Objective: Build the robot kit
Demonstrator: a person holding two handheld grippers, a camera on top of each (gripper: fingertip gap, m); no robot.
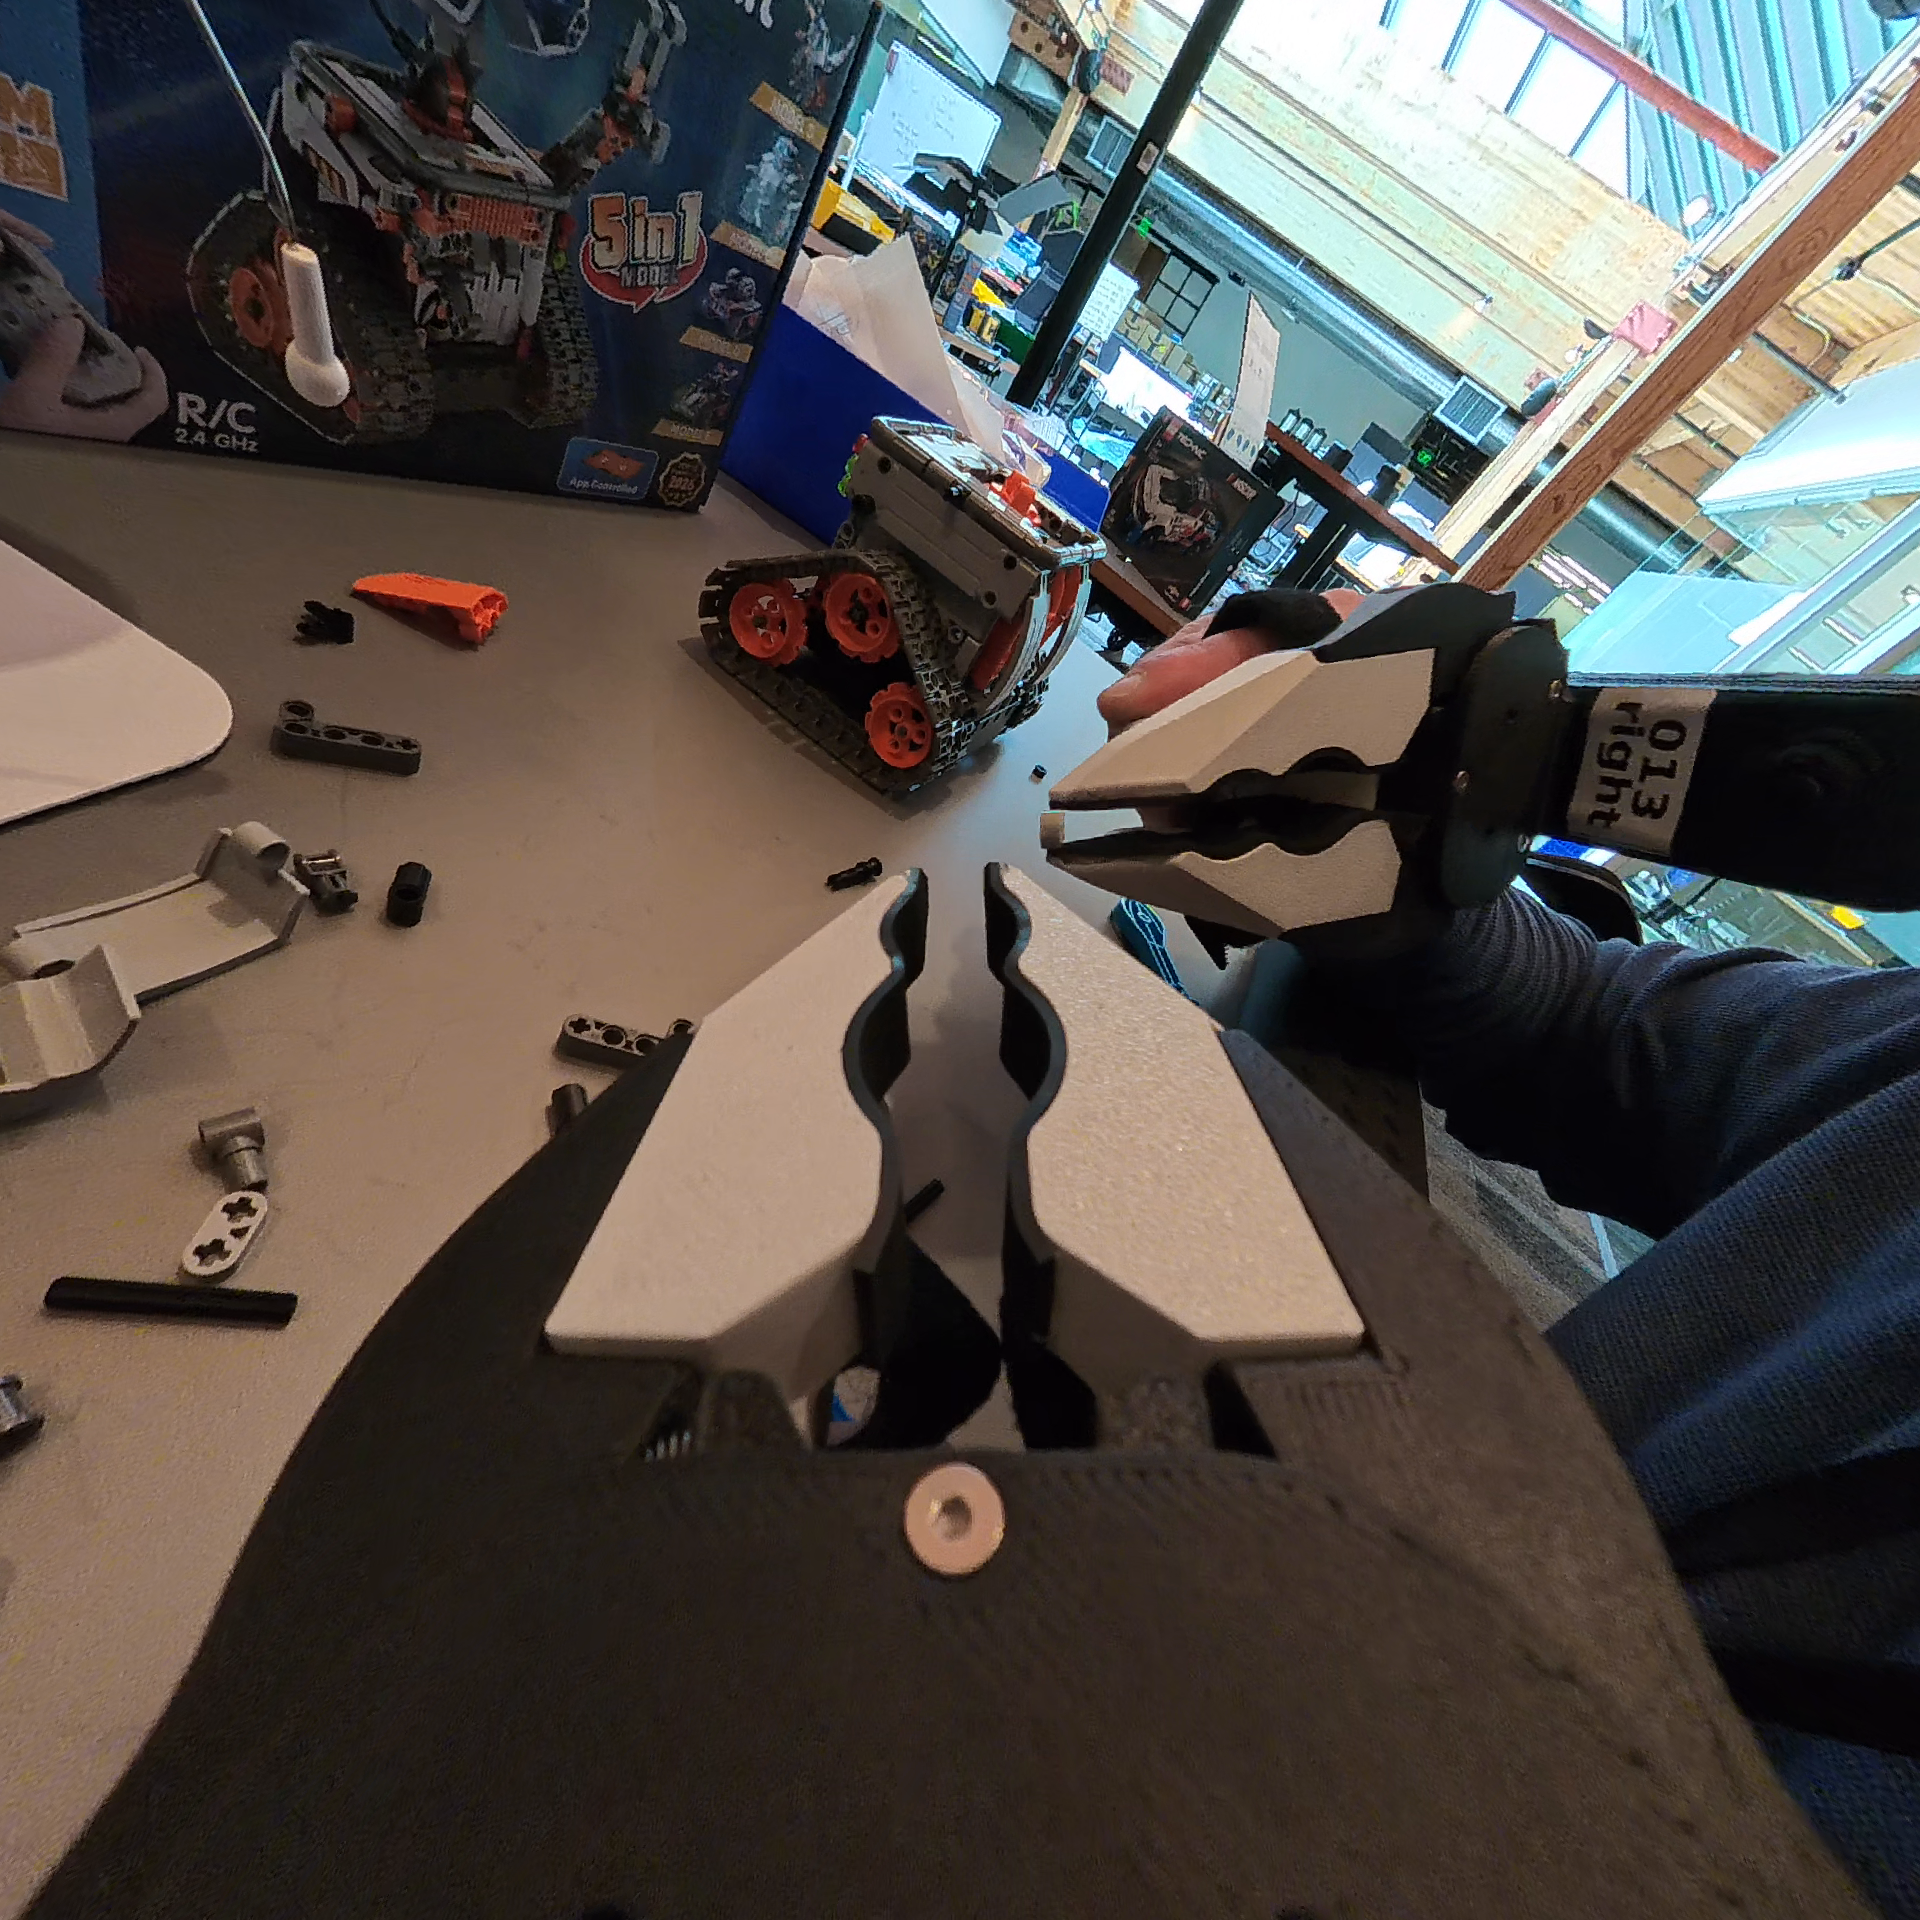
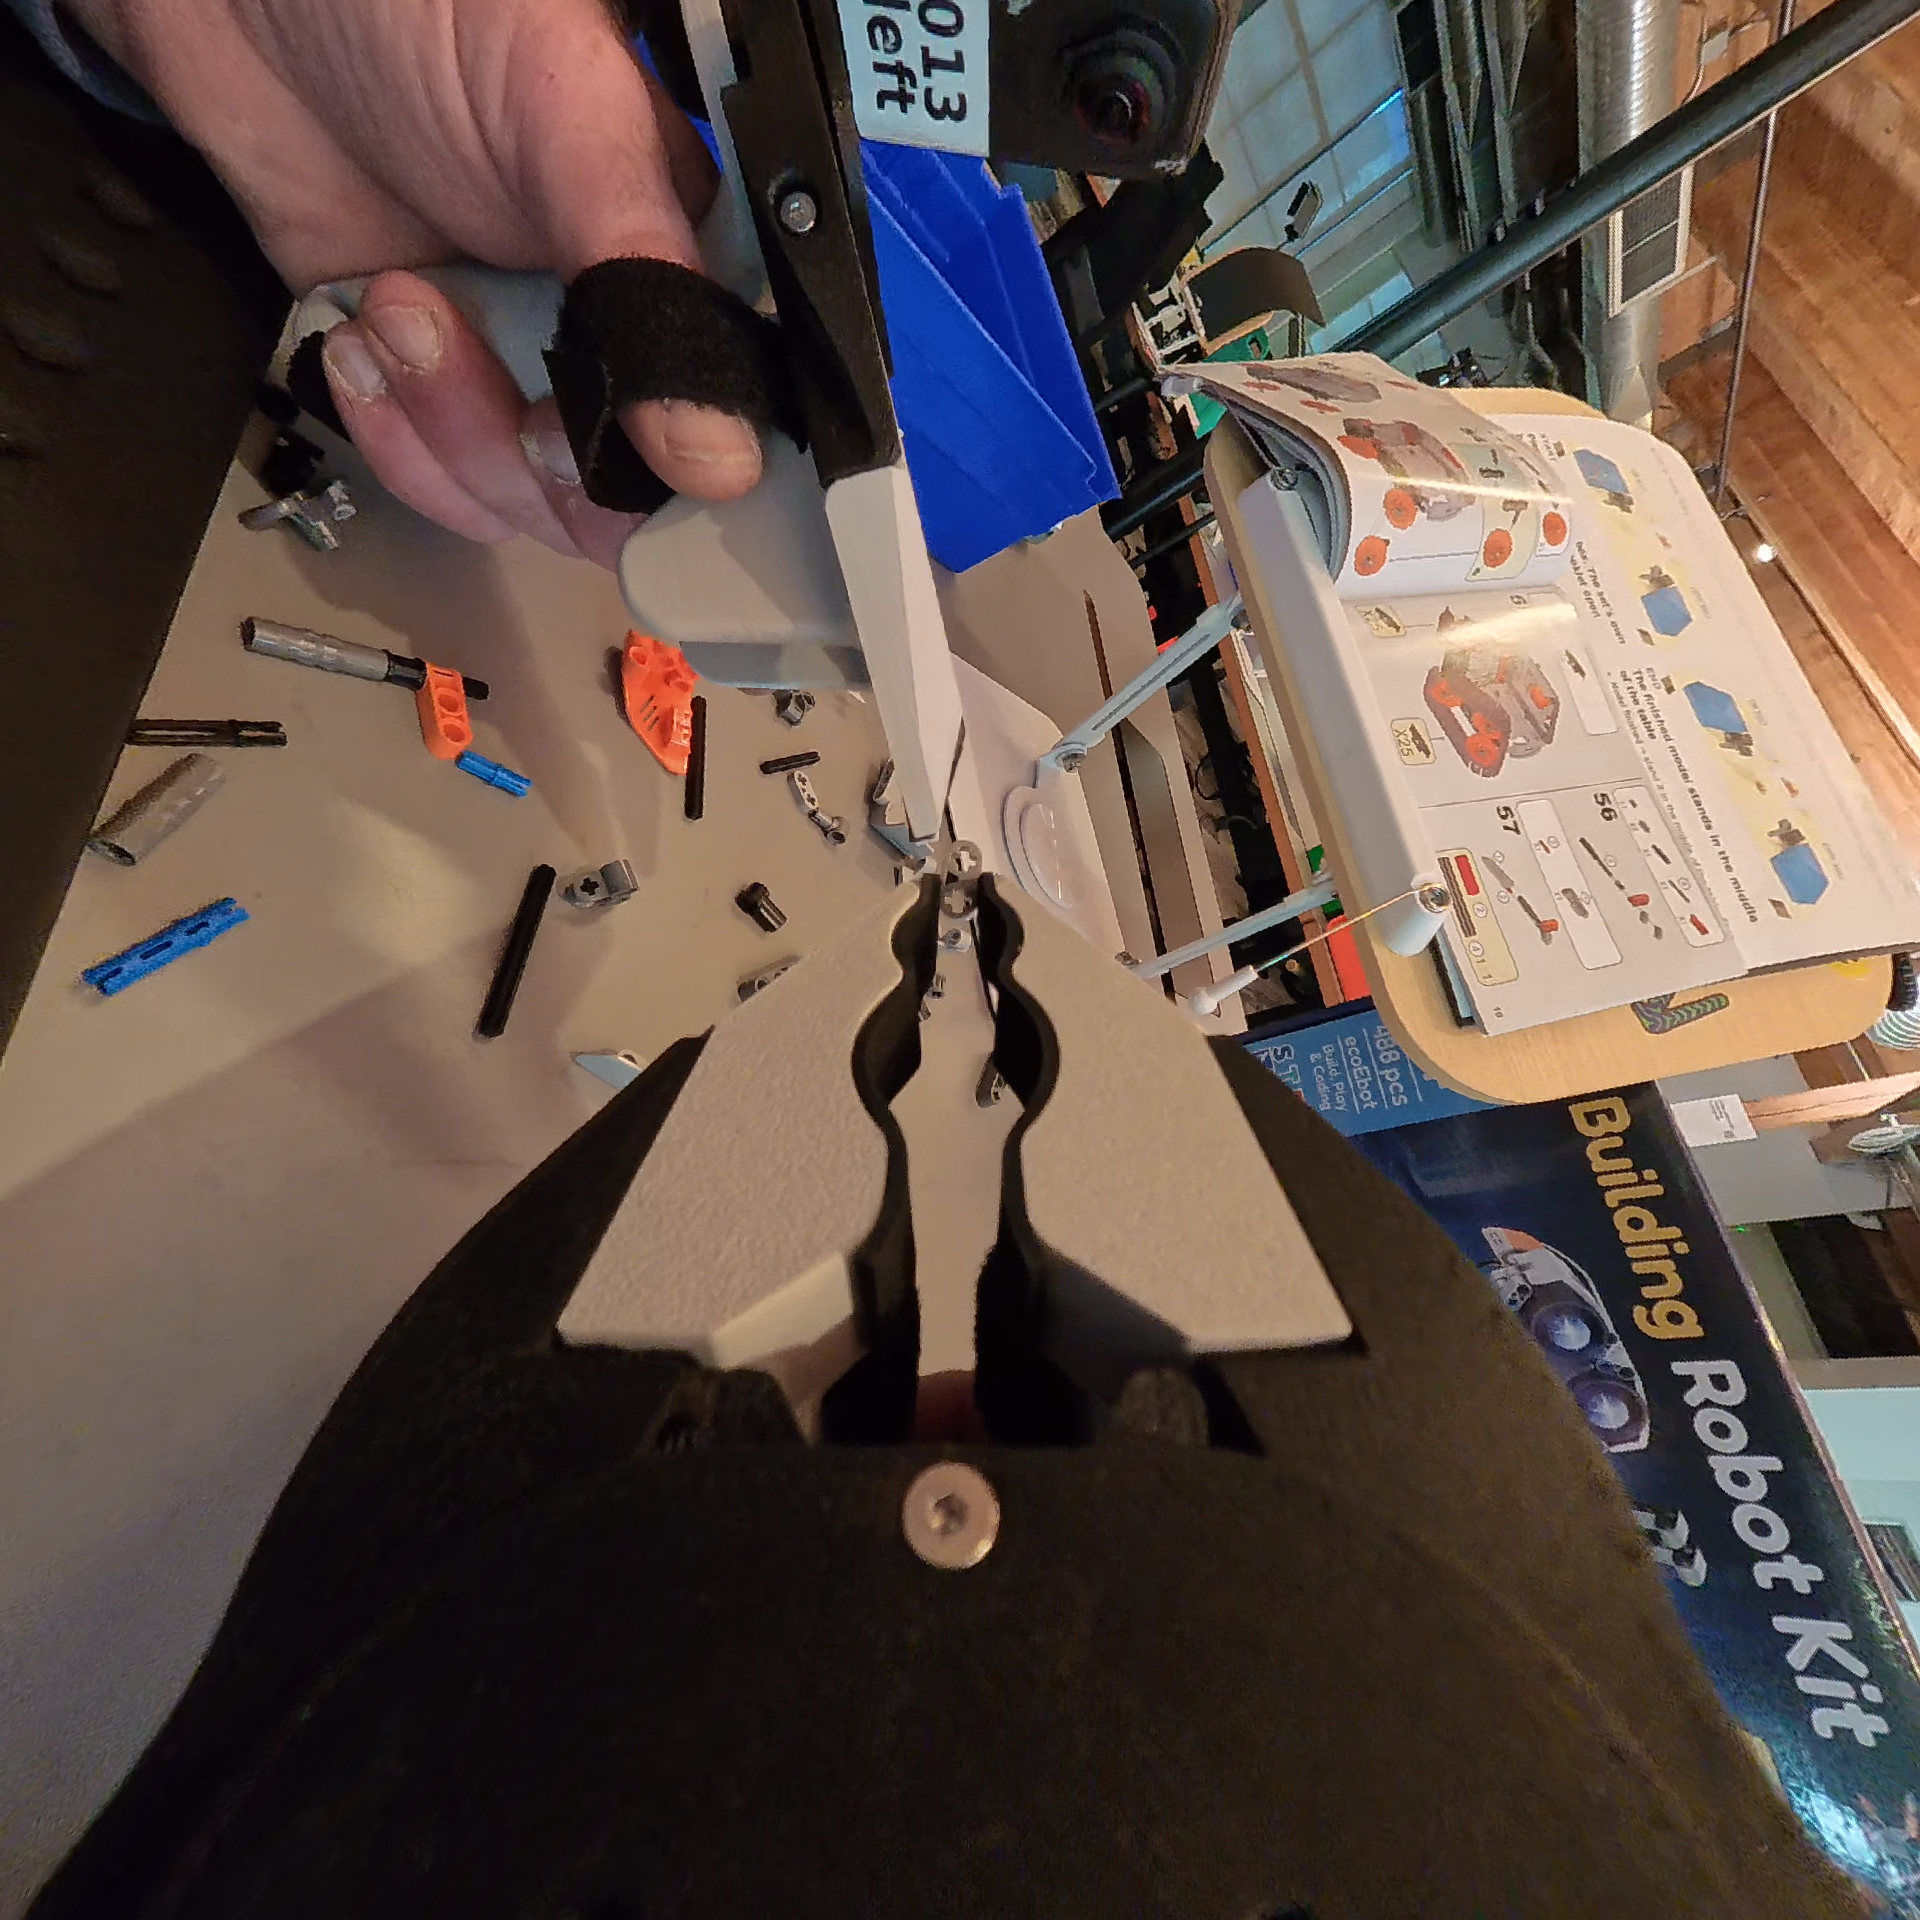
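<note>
A small light-grey flat link with cross-shaped holes (image 2: 958, 868) is pinched at the tips of the right gripper (image 2: 956, 899), its jaws closed to a thin slit on it. The piece is held in the air above the grey desk (image 1: 582, 831). The left gripper (image 1: 956, 883) is seen with jaws at a narrow gap and nothing between them, desk visible through the slot. In the right wrist view its tip is brought just beside the held link; contact cannot be told. Both tools are met tip to tip near the desk edge, close to a tracked grey brick model with orange wheels (image 1: 894, 665), which is not touched. A loose black pin (image 1: 854, 873) is seen just ahead of the left tips. Scattered on the desk: an orange wedge panel (image 1: 431, 603), a dark-grey L-shaped beam (image 1: 348, 738), a black axle rod (image 1: 171, 1299), a short blue pin (image 2: 494, 774) and a blue studded beam (image 2: 166, 945). A printed kit box (image 1: 416, 208) is stood at the back. An open instruction booklet (image 2: 1558, 675) is propped on a light wooden stand (image 2: 1558, 1060) to the side, with a blue plastic bin (image 2: 977, 364) behind.
</note>
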